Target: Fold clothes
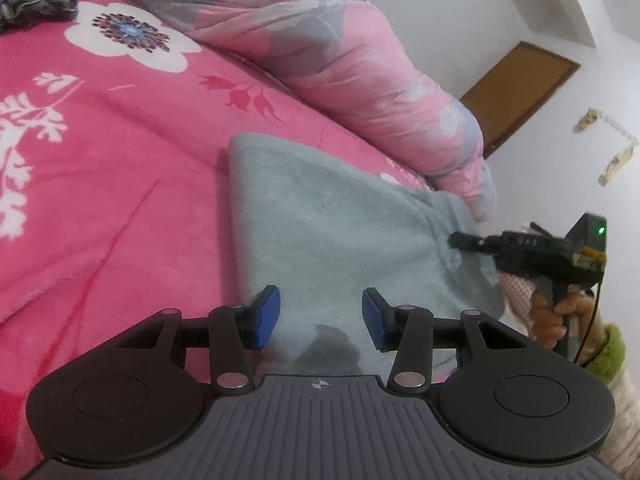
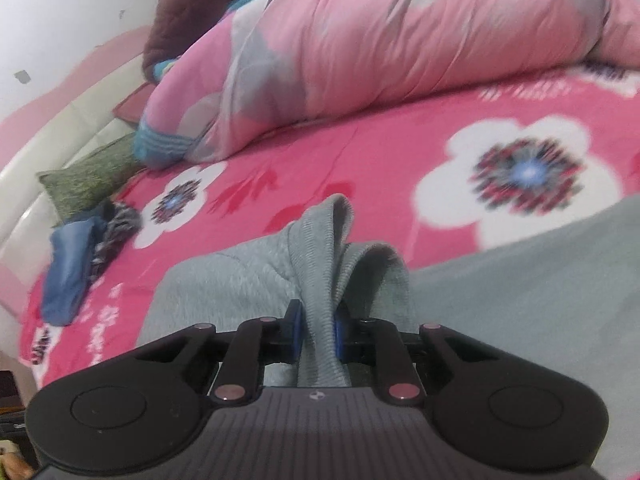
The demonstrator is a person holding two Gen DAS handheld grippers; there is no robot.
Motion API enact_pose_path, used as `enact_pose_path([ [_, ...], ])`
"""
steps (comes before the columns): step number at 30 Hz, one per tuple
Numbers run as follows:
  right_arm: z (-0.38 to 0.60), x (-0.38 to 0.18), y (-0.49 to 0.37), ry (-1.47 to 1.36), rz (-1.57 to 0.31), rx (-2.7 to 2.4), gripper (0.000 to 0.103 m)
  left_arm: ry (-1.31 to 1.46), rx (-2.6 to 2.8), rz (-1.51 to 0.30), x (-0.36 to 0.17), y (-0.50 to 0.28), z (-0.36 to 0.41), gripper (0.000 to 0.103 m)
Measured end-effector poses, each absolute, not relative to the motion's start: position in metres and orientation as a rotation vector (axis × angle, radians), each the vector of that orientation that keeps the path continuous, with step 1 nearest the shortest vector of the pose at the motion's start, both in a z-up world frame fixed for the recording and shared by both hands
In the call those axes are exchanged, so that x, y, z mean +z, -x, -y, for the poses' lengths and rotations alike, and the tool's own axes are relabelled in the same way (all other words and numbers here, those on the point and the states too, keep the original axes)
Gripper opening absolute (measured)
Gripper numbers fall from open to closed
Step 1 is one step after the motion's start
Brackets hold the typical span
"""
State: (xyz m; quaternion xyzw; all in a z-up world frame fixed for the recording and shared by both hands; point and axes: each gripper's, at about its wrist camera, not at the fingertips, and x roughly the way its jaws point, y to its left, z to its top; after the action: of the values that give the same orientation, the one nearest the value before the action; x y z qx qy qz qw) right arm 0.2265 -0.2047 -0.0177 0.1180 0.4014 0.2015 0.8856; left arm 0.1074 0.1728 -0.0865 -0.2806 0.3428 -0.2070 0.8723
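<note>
Pinching grey garment (image 2: 320,264), right gripper (image 2: 318,326) clamped; left gripper (image 1: 320,316) wide, empty.

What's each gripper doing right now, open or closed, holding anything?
Left gripper: open, empty, above the grey garment.
Right gripper: closed on a ribbed edge of the grey garment.

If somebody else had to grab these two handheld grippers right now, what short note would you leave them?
Right gripper: shut on the ribbed hem of the grey garment, lifting that edge off the bed.
Left gripper: open, holding nothing, hovering over the garment's near part.
The garment lies spread on the pink floral bedspread, beside the rolled pink quilt. A blue cloth lies further off, untouched.
Done: one edge gripped. The garment seems partly doubled over, but I cannot tell how many folds are made.
Left: probably take the opposite edge with the left gripper, carry the fold over, flatten.
</note>
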Motion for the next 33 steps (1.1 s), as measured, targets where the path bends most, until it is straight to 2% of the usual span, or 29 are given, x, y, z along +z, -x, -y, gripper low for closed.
enact_pose_path([
  [14,0.317,0.0,-0.251,-0.16,-0.826,0.229,0.016,0.409,-0.508,-0.8,-0.081,-0.158,-0.079,0.048],
  [33,0.46,0.012,-0.285,-0.043,-0.85,0.046,0.016,0.359,-0.712,-0.86,-0.086,-0.217,0.038,0.049],
])
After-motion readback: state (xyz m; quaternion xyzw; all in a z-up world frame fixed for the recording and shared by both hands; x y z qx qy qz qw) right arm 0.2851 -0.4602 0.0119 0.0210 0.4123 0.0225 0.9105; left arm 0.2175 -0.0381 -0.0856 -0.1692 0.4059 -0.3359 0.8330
